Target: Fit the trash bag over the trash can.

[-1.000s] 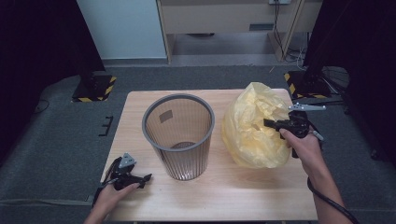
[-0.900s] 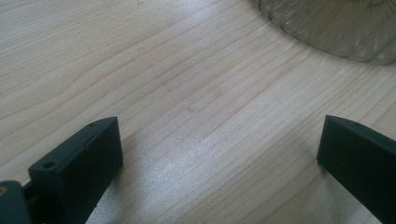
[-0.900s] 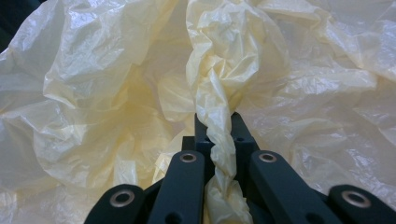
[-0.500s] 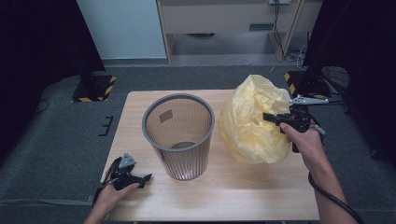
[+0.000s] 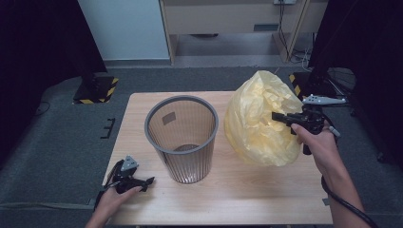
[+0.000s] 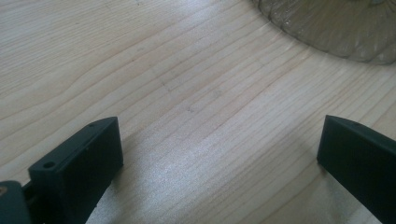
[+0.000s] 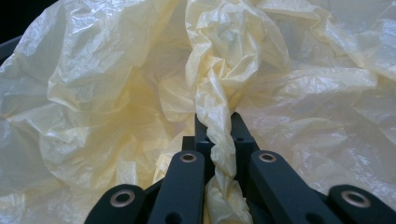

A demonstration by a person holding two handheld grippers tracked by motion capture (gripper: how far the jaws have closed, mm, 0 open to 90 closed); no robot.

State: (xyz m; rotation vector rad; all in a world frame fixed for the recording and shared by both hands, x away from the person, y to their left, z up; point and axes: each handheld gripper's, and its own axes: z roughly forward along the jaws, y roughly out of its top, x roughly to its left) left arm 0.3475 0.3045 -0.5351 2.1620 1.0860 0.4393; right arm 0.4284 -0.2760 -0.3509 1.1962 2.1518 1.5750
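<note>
A puffed-up yellow plastic bag (image 5: 260, 124) hangs over the right half of the wooden table (image 5: 247, 199). My right gripper (image 5: 274, 116) is shut on a twisted fold of it; the right gripper view has the yellow plastic bag (image 7: 140, 84) pinched between the jaws at my right gripper (image 7: 215, 123). A grey mesh waste bin (image 5: 182, 137) stands upright at the table's middle. My left gripper (image 5: 148, 181) rests on the table at the front left, jaws wide apart over bare wood in the left gripper view (image 6: 219, 140), with nothing between them. The mesh waste bin's base (image 6: 336, 28) shows at the upper right there.
Beyond the table lies a grey floor with yellow-and-black striped stand feet (image 5: 97, 90) at the left. A pale cabinet (image 5: 228, 19) stands at the back, and a cable (image 5: 347, 204) trails from my right hand.
My right gripper has risen with the yellow bag, which now hangs higher above the table. The left gripper has stayed where it was.
</note>
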